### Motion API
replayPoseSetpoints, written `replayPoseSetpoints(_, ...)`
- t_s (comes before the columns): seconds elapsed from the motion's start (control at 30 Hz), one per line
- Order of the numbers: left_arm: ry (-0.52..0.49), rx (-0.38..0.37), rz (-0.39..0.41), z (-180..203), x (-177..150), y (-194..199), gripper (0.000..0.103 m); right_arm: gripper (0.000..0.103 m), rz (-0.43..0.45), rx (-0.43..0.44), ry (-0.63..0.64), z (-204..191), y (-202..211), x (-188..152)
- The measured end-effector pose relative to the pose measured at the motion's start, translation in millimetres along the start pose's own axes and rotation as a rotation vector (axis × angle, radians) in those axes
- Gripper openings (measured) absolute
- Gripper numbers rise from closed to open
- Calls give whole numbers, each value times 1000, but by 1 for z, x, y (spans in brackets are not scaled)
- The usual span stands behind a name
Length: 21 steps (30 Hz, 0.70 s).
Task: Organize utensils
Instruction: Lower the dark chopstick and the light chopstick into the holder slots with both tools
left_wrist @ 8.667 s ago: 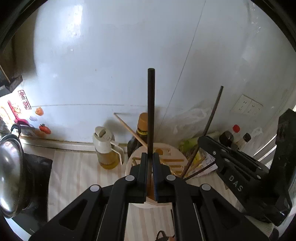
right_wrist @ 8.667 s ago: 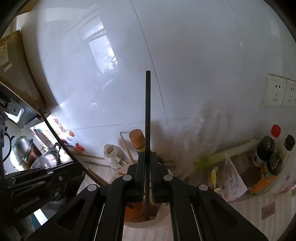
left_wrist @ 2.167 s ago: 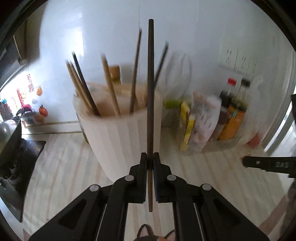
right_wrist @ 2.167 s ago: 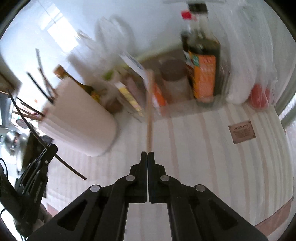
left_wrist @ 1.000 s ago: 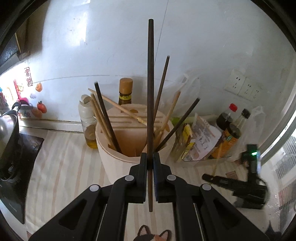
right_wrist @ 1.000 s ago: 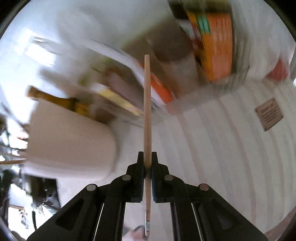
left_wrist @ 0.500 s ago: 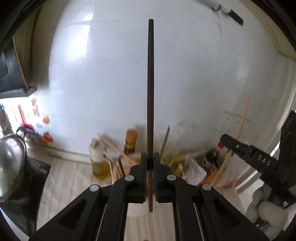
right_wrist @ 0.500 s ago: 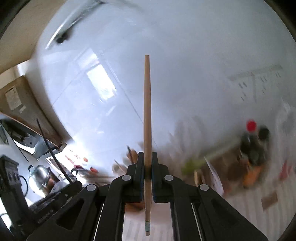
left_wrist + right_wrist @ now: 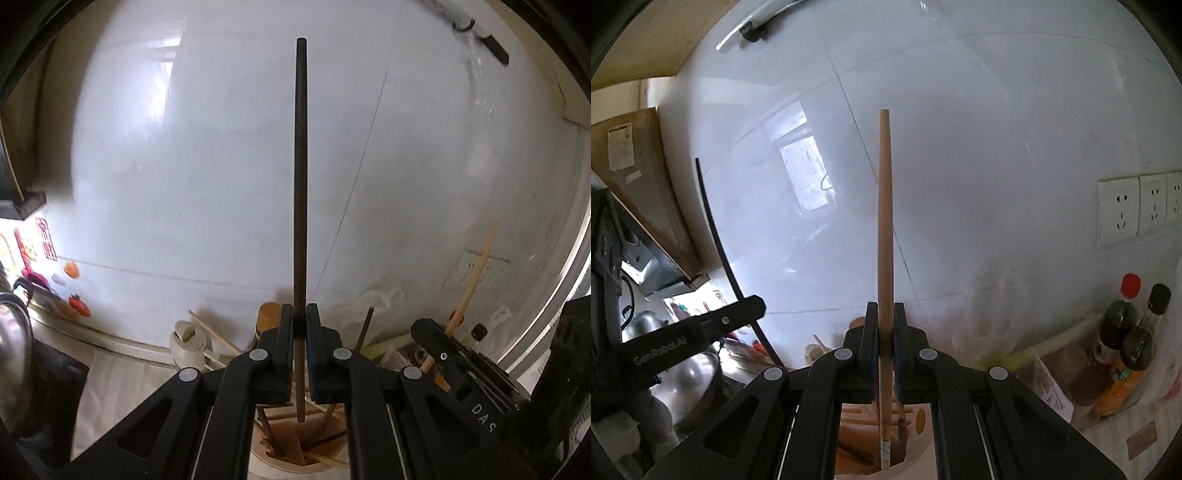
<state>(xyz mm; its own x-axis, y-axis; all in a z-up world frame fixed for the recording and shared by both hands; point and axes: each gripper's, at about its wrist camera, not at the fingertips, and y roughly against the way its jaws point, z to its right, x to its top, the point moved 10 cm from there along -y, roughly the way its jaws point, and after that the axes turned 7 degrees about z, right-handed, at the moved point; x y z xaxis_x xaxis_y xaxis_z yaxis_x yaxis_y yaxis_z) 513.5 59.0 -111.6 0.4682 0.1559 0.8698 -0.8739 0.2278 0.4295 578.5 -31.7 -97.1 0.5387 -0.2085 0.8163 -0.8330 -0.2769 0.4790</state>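
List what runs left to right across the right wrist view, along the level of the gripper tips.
Left gripper with dark chopstick → right gripper with light chopstick → red-capped bottle → black-capped bottle.

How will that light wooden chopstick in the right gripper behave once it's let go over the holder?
The light wooden chopstick looks stiff: it stands straight above the right gripper. Thin and probably light, it should drop easily. Being round, it will likely lean on the utensil holder rim, like the dark chopstick there.
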Motion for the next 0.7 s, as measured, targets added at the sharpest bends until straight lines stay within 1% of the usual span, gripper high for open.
replayPoseSetpoints(0.07, 8, -3, -19, -3, -9, -5, 3, 6, 4, -6, -3, 5, 0, -6)
replayPoseSetpoints(0.2, 12, -7, -47, -6, -28, -12, 3, 6, 49, -2, -18, 11, 8, -7)
replayPoseSetpoints(0.33, 9, 1, -55, -9, -37, -16, 3, 6, 107, 0, -2, 11, 11, -6)
replayPoseSetpoints(0.47, 7, 4, -55, -10, -42, -20, 4, 6, 143, 14, 22, 3, 10, -8)
replayPoseSetpoints(0.57, 2, 7, -46, -11, -41, -19, 4, 6, 125, 13, 38, 1, 6, -20)
replayPoseSetpoints(0.7, 13, -10, -51, -9, -42, -18, 4, 7, 93, 13, 33, 7, 8, -38)
